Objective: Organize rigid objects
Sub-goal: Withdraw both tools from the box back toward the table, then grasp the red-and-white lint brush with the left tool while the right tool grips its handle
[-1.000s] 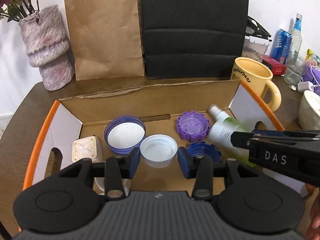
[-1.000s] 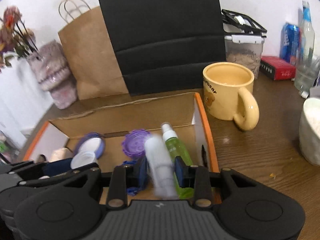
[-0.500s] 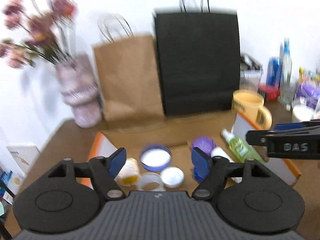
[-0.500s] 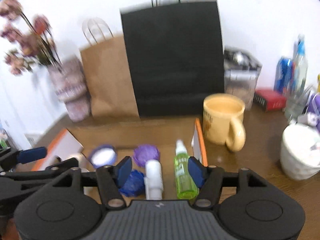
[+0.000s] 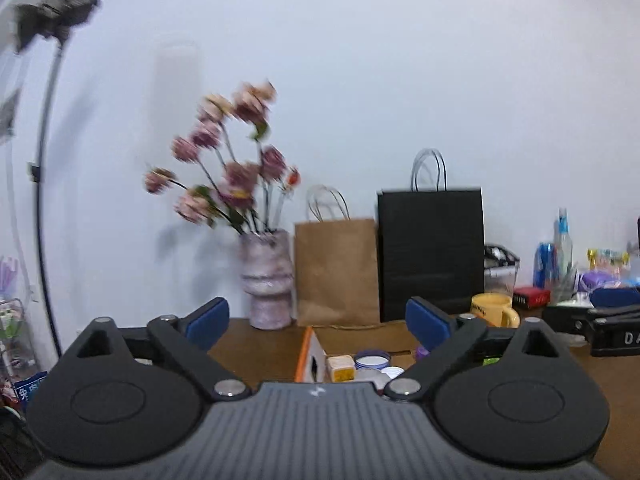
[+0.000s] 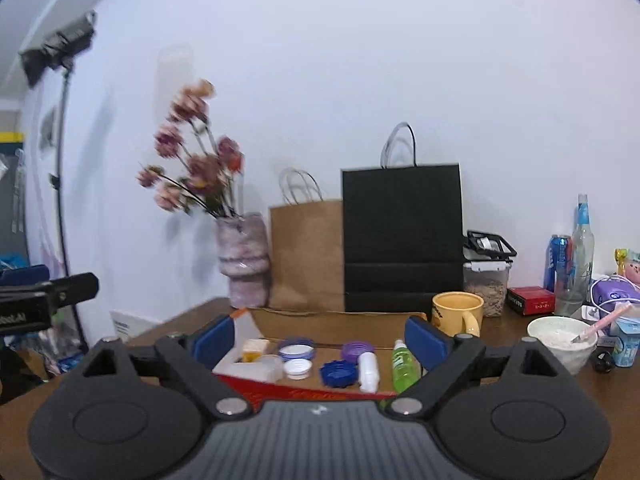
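Both hand-held grippers, left (image 5: 316, 316) and right (image 6: 318, 336), just opened, empty; box (image 5: 310, 354) half hidden.

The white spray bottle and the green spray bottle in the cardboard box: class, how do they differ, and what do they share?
The white spray bottle is opaque; the green spray bottle is translucent. The white one looks shorter, the green one longer. The white one lies nearer the dark blue lid; the green one nearer the box's right side. Both lie flat, side by side, in the cardboard box.

At the far edge of the worktop (image 6: 520, 332), a vase (image 6: 244, 260), a brown bag (image 6: 306, 256) and a black bag (image 6: 402, 240) are lined up; a yellow mug (image 6: 456, 312) is set nearer, right.
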`<state>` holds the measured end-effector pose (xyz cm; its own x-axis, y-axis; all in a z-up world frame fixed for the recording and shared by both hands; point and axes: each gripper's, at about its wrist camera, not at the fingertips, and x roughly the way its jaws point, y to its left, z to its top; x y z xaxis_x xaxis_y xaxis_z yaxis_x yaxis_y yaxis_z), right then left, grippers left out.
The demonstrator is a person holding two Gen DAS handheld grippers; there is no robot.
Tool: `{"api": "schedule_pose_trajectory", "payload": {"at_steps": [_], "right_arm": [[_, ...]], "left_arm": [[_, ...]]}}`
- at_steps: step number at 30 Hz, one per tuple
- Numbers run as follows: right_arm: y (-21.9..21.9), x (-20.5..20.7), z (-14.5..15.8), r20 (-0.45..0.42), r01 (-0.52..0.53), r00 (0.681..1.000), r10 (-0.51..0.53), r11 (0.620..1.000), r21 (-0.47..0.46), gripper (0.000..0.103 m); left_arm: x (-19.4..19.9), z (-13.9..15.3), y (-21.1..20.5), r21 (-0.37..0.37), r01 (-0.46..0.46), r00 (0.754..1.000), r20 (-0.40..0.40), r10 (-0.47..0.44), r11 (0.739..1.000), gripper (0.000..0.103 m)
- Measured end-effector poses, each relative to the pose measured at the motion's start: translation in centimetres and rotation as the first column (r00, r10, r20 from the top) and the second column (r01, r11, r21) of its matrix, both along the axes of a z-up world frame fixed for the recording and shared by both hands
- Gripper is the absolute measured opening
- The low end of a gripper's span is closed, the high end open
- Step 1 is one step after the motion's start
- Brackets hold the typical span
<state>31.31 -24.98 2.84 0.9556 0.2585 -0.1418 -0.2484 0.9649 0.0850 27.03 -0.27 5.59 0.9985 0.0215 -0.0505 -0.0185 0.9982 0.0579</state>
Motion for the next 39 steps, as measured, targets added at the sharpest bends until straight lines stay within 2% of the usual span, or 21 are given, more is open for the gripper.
{"api": "schedule_pose_trajectory", "payload": {"at_steps": [4, 7, 11, 16, 20, 24, 26, 30, 33, 36, 39], "right_arm": [[-0.1, -5.8, -2.2, 0.099, -0.029, 0.995, 0.029, 1.000, -0.003, 0.099], [0.2, -8.9, -3.8, 0.113, -0.023, 0.993, 0.026, 0.999, -0.032, 0.099], [1.0, -13.0, -5.5, 0.117, -0.007, 0.993, 0.013, 0.998, -0.055, 0.099], [1.3, -17.1, -6.9, 0.126, 0.011, 0.992, -0.008, 1.000, -0.029, 0.102], [1.4, -17.8, -7.0, 0.107, 0.016, 0.994, -0.013, 0.999, -0.033, 0.103], [0.9, -17.0, -7.0, 0.082, 0.037, 0.996, -0.033, 0.998, -0.044, 0.103], [0.5, -15.7, -6.9, 0.048, 0.046, 0.998, -0.044, 0.998, -0.038, 0.103], [-0.3, -11.6, -6.1, -0.030, 0.029, 0.999, -0.030, 0.999, -0.031, 0.102], [-1.1, -7.7, -5.8, -0.078, 0.030, 0.996, -0.033, 0.999, -0.034, 0.100], [-2.2, -3.5, -5.8, -0.163, 0.044, 0.985, -0.047, 0.999, -0.022, 0.088], [-3.9, 1.5, -6.5, -0.268, 0.058, 0.962, -0.048, 0.998, 0.028, 0.076]], "left_arm": [[-5.9, -2.3, 0.8, 0.009, -0.092, 0.991, 0.101, 0.091, 0.996, 0.102], [-9.7, -4.3, 1.0, -0.012, -0.154, 0.984, 0.093, 0.155, 0.988, 0.102], [-13.4, -6.2, 1.3, -0.076, -0.132, 0.990, 0.036, 0.135, 0.988, 0.102], [-15.4, -7.6, 0.6, -0.038, -0.109, 0.993, 0.035, 0.110, 0.993, 0.102], [-15.2, -8.2, 0.1, -0.035, -0.082, 0.996, 0.030, 0.083, 0.996, 0.102], [-14.2, -8.3, -0.1, -0.057, -0.060, 0.998, 0.005, 0.060, 0.997, 0.102], [-12.8, -8.4, -0.3, -0.046, -0.042, 0.998, -0.037, 0.041, 0.998, 0.103], [-8.8, -8.5, -0.8, -0.037, -0.005, 0.991, -0.130, 0.000, 0.999, 0.103], [-5.6, -8.3, -0.9, -0.075, 0.027, 0.983, -0.181, -0.041, 0.997, 0.103], [-1.5, -8.0, -1.2, -0.107, 0.053, 0.959, -0.272, -0.080, 0.993, 0.096], [2.4, -8.2, -1.7, -0.133, 0.071, 0.934, -0.339, -0.113, 0.989, 0.083]]}}
